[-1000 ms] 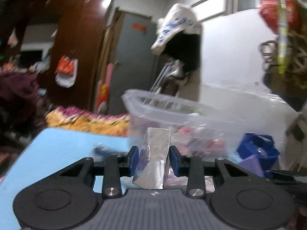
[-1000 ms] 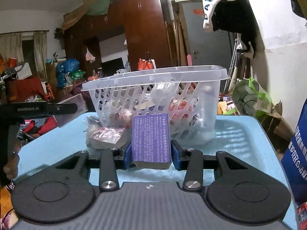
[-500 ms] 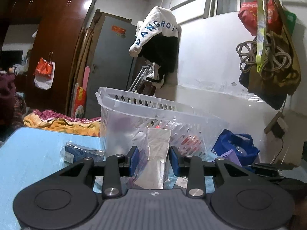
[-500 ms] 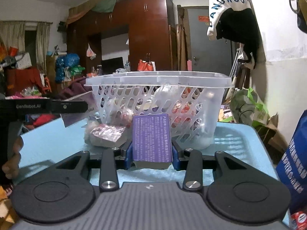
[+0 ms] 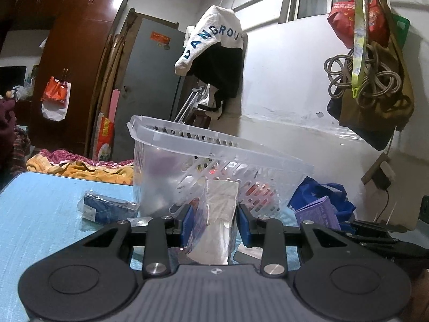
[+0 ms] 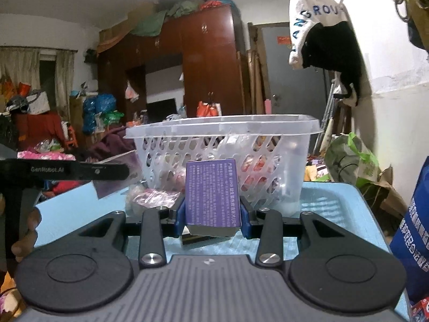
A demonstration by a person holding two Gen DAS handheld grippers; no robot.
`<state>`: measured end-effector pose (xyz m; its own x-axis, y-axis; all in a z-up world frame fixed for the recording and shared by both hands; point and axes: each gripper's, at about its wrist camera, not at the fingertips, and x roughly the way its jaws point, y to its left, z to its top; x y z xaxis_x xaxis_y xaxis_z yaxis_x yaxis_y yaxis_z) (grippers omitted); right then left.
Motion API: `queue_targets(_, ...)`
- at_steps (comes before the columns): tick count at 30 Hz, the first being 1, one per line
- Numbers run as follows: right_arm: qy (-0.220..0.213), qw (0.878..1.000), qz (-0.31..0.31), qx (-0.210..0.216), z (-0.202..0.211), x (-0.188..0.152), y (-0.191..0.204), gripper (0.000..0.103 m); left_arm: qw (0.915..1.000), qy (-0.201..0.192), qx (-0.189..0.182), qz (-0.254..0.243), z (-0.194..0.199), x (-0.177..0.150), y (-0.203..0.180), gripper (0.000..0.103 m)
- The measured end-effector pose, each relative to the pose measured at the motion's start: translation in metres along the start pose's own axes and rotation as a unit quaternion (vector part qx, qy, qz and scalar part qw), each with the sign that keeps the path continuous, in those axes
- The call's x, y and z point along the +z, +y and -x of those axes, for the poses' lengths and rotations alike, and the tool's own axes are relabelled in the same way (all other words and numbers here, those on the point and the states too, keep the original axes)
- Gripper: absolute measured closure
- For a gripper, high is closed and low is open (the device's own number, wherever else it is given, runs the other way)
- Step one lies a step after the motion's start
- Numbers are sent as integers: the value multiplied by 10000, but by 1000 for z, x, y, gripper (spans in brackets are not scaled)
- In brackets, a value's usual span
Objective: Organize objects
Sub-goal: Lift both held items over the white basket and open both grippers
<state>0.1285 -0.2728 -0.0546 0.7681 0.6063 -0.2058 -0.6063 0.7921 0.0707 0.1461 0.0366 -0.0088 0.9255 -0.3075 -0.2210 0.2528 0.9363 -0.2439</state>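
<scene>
While both hands hover over the pale blue table (image 5: 40, 214), the left gripper (image 5: 215, 221) clamps its blue pads on a crinkly silver foil pouch (image 5: 218, 222), upright and slightly creased. To its left a dark blue packet (image 5: 107, 208) in clear wrap lies flat beside the basket (image 5: 214, 145), a translucent plastic tub with slotted walls holding reddish items. Farther right, the right gripper (image 6: 213, 214) squeezes a stiff purple box (image 6: 213, 198) printed with white text, upright just before the basket. A crumpled pinkish plastic packet (image 6: 152, 197) rests against the basket's left foot.
</scene>
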Motion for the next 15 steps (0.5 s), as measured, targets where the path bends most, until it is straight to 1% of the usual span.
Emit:
queue_targets(2, -123, 9999, 58, 21, 4, -1, 2, 60, 10000, -18, -24, -12, 1, -1, 0, 64)
queue_targets(5, -335, 9992, 167, -129, 11, -2, 8, 60, 9998, -173, -45, -2, 6, 0, -2, 64)
queue_targets(6, -408, 9987, 223, -184, 15, 0, 10, 60, 9997, -204, -153, 56, 8, 2, -2, 64)
queue_targets(8, -462, 9988, 106, -79, 26, 11, 14, 60, 9991, -252, -321, 82, 15, 13, -6, 64)
queue_targets(10, -628, 9979, 177, 6, 38, 37, 21, 60, 9977, -396, -529, 128, 22, 34, -11, 64)
queue_targets(11, -701, 9969, 342, -90, 40, 52, 26, 60, 9969, -502, -593, 148, 24, 50, -14, 64)
queue_targets(12, -727, 9956, 520, -271, 37, 71, 31, 60, 9962, -589, -631, 148, 25, 67, -18, 64)
queue_targets(14, -641, 9940, 756, -472, 18, 106, 30, 59, 9965, -628, -545, 84, 16, 99, -26, 64)
queue_targets(15, -435, 9952, 751, -459, 1, 124, 25, 59, 9975, -586, -397, 73, 7, 114, -30, 64)
